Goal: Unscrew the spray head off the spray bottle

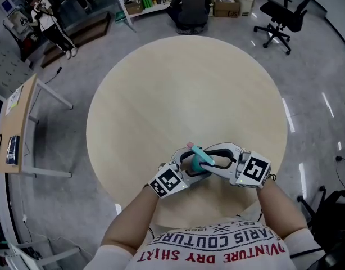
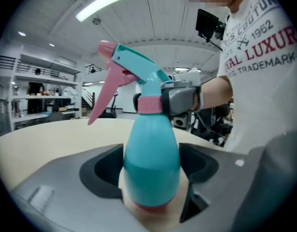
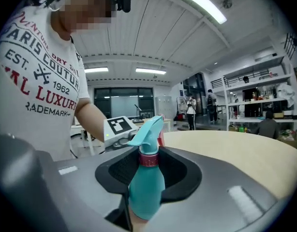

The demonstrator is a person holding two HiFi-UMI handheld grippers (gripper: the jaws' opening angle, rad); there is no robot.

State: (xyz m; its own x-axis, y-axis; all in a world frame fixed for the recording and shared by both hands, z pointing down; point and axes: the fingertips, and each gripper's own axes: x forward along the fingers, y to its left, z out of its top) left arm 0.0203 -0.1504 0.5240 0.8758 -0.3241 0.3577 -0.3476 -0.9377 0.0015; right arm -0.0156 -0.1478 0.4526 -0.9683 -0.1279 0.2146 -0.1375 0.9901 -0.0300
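- Two grips are set: the left gripper (image 1: 186, 165) has its fingers (image 2: 56, 187) clenched on the lower body of the bottle (image 2: 151, 163), and the right gripper (image 1: 209, 161) is clamped on the collar (image 2: 149, 104)
- The bottle is held between both grippers above the near edge of the table (image 1: 184, 94); whether its base rests on the wood cannot be told
- Nothing is seen unscrewed yet: the spray head (image 2: 134, 66) is still seated on the neck, with no gap shown under the collar
- The task is judged to be at its start; the collar has yet to be turned loose and the head lifted off
- The bottle is smooth teal plastic, bulbous below and narrowed toward the neck
- The collar is a pink ring, finely ribbed
- The head is angular teal plastic, with a long, tapering pink trigger
- The fingers are matte grey, with dark hollowed pads
- The table is round, pale and matte
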